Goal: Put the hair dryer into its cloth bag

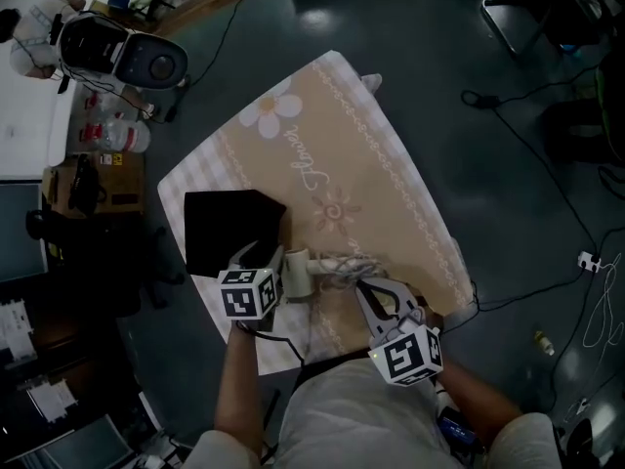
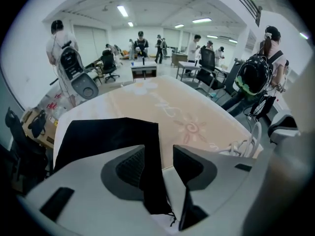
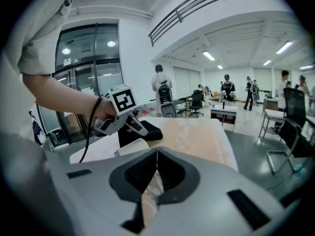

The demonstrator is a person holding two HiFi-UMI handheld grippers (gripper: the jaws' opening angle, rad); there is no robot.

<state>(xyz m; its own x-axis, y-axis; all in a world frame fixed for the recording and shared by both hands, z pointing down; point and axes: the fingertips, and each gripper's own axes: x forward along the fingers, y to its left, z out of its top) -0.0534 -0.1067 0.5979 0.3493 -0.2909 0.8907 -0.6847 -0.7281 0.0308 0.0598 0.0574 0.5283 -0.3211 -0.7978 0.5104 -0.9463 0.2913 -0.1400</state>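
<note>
- The black cloth bag [image 1: 229,231] is lying flat on the patterned tablecloth [image 1: 391,184], directly ahead of your left gripper and spreading off to its left.
- Your left gripper [image 2: 160,151] is pointing steeply down at the bag's near right corner. Its jaws are standing apart, released. The bag's right edge is running up between them, but the pads are not pressing on it.
- The white hair dryer [image 1: 297,274] is lying on the cloth just to the right of your left gripper. It is outside the bag and just beside the bag's right edge.
- The dryer's white cord [image 1: 342,265] is lying in loose loops between your two grippers, just ahead of the right gripper's tips.
- Your right gripper [image 3: 156,155] is angling down over the near edge of the table, facing the dryer and your left gripper. Its jaws are clenched together at the tips. Whether any cord is caught between them cannot be made out.
</note>
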